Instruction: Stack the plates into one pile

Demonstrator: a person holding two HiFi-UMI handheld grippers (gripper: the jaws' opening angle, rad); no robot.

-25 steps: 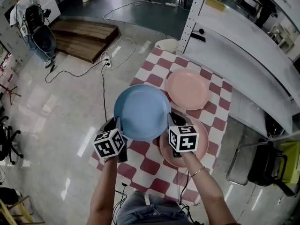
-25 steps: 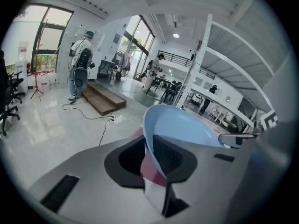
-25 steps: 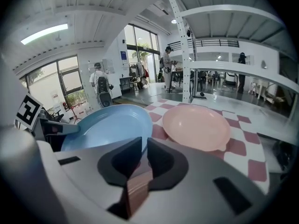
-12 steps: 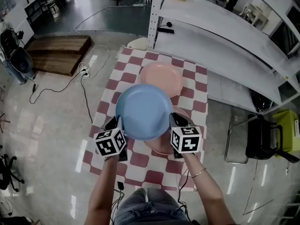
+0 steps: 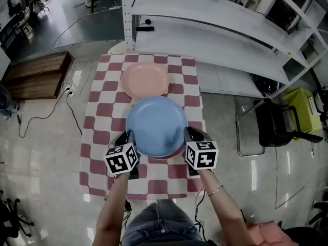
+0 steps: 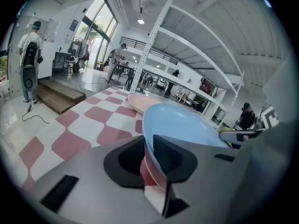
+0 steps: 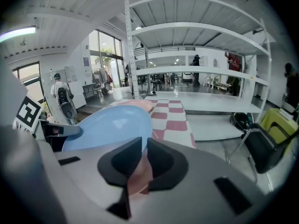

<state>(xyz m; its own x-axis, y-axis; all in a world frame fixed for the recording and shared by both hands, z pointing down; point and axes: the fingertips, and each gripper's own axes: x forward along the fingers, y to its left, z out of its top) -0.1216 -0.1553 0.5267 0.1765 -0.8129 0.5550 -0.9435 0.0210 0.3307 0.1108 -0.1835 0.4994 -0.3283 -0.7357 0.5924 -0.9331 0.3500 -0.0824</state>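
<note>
left tongs (image 5: 128, 137) pinch the left rim of the blue plate (image 5: 156, 126); right tongs (image 5: 190, 135) pinch its right rim. each gripper view shows the rim running between the pads, with no gap visible. blue plate hangs roughly level over the near pink plate (image 5: 165, 158), which shows only as a thin sliver under its near edge. whether the two touch cannot be told. far pink plate (image 5: 145, 81) lies alone on the checked counter (image 5: 100, 104), beyond the blue one.

risks, judged:
- uneven release: if one side lets go first, the blue plate tips and may slide off the pink one toward the counter's near edge.
- offset: the near pink plate is almost fully hidden from above, so centring is blind. a bad offset would leave the blue plate rocking on a rim.
- lower pads could get caught between the two plates and drag the pink one on withdrawal.
- far pink plate not yet stacked; pile incomplete.
</note>
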